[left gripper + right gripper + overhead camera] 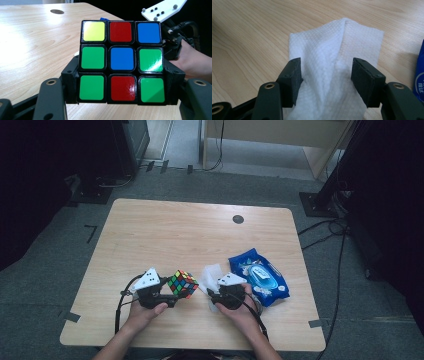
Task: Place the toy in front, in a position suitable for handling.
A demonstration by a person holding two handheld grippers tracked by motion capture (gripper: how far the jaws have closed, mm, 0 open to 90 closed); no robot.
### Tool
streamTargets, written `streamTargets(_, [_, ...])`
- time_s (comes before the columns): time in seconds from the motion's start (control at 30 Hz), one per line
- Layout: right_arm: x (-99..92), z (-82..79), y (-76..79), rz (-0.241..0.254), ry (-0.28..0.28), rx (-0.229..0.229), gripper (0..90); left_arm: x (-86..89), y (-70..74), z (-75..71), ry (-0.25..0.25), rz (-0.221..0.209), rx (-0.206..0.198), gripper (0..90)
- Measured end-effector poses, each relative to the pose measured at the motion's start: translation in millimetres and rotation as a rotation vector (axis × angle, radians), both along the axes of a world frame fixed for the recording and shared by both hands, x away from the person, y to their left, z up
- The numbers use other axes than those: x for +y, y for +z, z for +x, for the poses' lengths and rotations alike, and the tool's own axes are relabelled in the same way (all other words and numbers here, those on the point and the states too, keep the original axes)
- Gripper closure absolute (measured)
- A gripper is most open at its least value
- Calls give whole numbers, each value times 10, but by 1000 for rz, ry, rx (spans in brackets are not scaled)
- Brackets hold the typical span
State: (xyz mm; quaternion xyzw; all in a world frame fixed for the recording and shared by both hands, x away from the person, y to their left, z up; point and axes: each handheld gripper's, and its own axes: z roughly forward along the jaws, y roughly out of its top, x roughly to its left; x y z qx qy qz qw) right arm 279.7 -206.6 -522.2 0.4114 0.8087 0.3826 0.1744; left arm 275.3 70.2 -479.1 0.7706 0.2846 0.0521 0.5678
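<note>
- While the left gripper sits in the lower left part of the high view, its jaws pinch a colour cube from both sides.
- In the left gripper view the colour cube sits in the middle of the frame, with one black jaw pressed on its left side and one on its right.
- That face shows yellow, red and blue squares on top, green, blue and green in the middle, and green, red and green at the bottom.
- The right gripper is just right of the cube in the high view, and the two are close but not touching.
- Its jaws stand spread apart, with a white wipe lying between them in the right gripper view.
- The wipe has a raised fold up its middle, and the pads do not squeeze it; the left jaw sits right at the wipe's edge.
- In the high view the white wipe lies on the table, just left of a blue pack.
- The blue pack lies flat in the lower right part of the table, beside the person's right hand.
- A small dark round spot sits near the far edge of the table, well apart from everything else.
</note>
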Motion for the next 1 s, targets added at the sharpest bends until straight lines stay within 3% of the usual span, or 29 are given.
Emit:
streamTargets(0.17, [5,-3,3,2,-14,-3,529,-34,-18,65,15,7,3,344])
streamTargets(0.37, [-50,15,9,27,-64,6,859,-106,-1,69,21,27,-12,344])
streamTargets(0.53, [-73,9,59,57,-75,23,884,-148,47,-4,37,25,-22,344])
streamTargets(0.63, [-97,-64,258,141,-73,1,884,-151,116,-57,47,15,-30,344])
streamTargets(0.77, [-114,-188,629,191,-68,-79,883,-210,173,-28,59,14,-50,344])
streamTargets(0.8, [-123,-208,722,212,-63,-94,881,-248,165,-5,63,27,-54,344])
streamTargets(0.87, [-139,-237,905,251,-47,-123,879,-355,142,45,57,110,-82,344])
streamTargets(0.93, [-142,-270,1058,278,-37,-152,879,-438,141,63,61,155,-111,344])
streamTargets(1.0, [-120,-308,1226,316,-8,-178,878,-454,152,39,62,110,-112,344])
